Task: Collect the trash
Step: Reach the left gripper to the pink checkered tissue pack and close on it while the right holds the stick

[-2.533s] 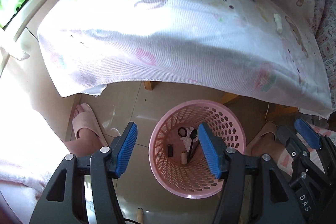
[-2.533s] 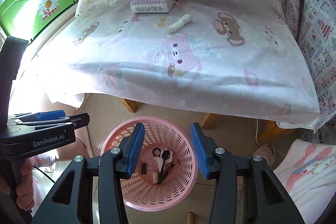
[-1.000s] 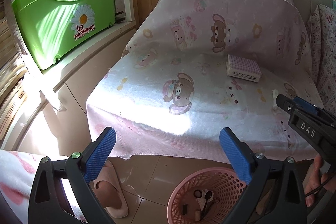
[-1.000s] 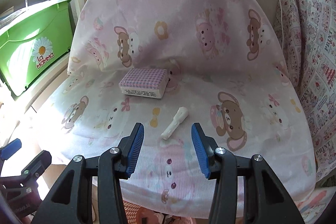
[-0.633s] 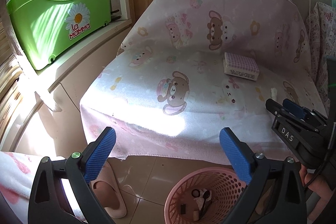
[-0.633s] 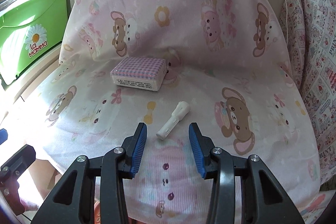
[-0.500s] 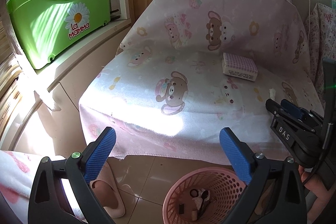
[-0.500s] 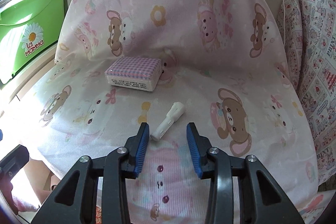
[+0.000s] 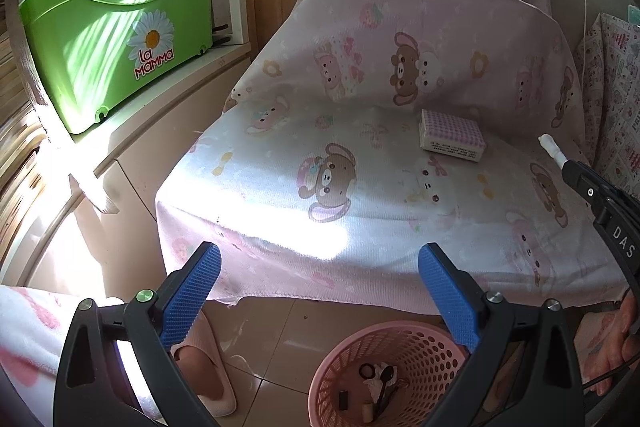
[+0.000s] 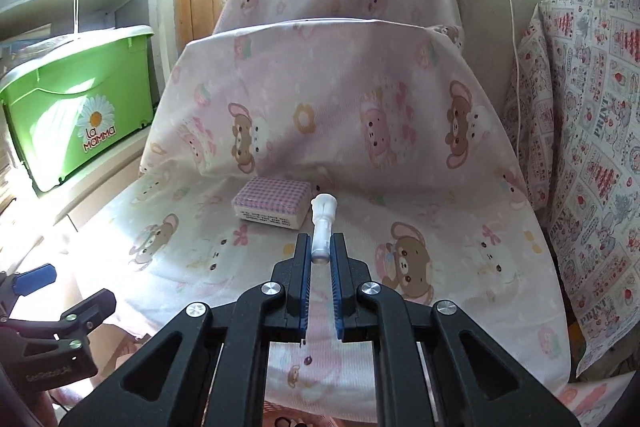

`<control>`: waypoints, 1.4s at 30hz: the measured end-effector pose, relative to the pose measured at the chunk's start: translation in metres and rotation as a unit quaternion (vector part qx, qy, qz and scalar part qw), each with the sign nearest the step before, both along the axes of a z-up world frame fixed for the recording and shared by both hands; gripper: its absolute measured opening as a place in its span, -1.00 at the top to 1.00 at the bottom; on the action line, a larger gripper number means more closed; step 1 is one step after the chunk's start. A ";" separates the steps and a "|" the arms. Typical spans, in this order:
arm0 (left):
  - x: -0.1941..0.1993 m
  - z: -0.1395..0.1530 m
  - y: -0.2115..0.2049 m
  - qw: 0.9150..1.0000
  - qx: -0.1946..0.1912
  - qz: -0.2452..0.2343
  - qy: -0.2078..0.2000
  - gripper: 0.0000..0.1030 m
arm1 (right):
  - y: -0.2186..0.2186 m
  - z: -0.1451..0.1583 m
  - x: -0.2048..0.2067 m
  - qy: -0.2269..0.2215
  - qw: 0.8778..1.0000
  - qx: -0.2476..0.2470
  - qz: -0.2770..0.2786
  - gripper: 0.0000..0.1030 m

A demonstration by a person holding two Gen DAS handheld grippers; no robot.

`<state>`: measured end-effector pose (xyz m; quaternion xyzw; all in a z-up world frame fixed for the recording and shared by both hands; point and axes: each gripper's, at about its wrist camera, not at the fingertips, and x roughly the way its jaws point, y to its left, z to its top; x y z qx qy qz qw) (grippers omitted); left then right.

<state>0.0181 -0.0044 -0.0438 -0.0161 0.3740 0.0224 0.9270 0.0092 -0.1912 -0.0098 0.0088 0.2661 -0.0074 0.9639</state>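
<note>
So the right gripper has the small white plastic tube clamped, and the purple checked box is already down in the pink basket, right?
Not the box. The purple checked box lies on the covered seat, as the right wrist view shows. The right gripper does clamp the small white plastic tube.

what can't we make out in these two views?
- Basket contents: left wrist view, small and dark, partly behind the left gripper.
- Box label print: both views, too small.
- Right gripper in left wrist view: cut off by the right edge, jaws edge-on; only the tube tip shows.
</note>
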 end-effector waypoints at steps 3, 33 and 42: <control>-0.002 0.000 -0.001 1.000 -0.001 -0.002 0.000 -0.90 | -0.003 0.006 -0.010 0.004 1.000 0.012 0.007 0.80; 0.092 0.036 -0.028 0.992 0.041 -0.119 -0.012 -0.97 | -0.074 0.021 0.047 0.087 0.993 0.069 0.038 0.80; 0.110 0.029 -0.022 0.995 0.000 -0.097 0.005 -0.97 | -0.086 0.008 0.071 0.113 0.990 0.082 0.020 0.80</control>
